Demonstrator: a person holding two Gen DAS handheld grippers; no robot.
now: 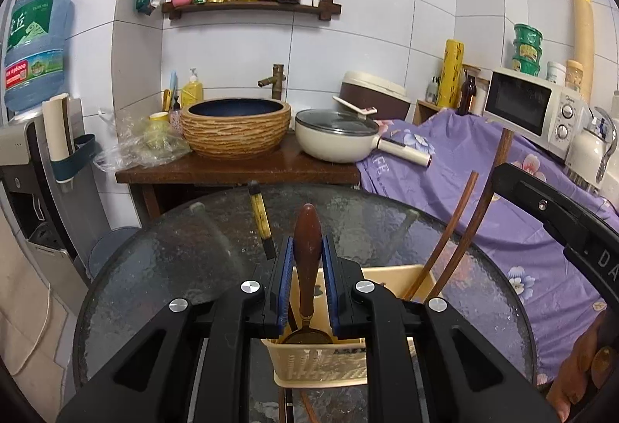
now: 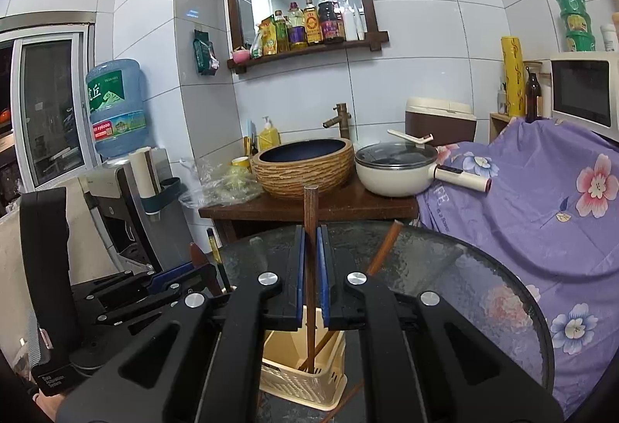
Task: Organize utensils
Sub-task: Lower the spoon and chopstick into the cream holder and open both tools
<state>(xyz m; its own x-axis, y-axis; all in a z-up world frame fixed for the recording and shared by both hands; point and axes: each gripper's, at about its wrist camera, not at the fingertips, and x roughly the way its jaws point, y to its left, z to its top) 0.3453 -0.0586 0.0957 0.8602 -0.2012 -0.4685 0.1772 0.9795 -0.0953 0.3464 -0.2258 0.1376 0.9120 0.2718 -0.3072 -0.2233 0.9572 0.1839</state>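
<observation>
A round worktop [image 1: 162, 260] of textured, frosted glass with a dark rim is occupying the foreground. A cream slotted plastic basket [image 1: 309, 361] is standing directly on it near the front edge, and a yellow-handled knife [image 1: 260, 218] is lying flat on the glass farther back, well apart from the basket. A thin brown stick [image 2: 344, 401] is resting on the glass just beside the basket's base. Behind the glass, a dark wooden counter [image 1: 216, 171] is bearing a woven-patterned basin [image 1: 236, 129], a cream lidded pan [image 1: 336, 140] just beside it, and crumpled clear plastic bags [image 1: 143, 148].
</observation>
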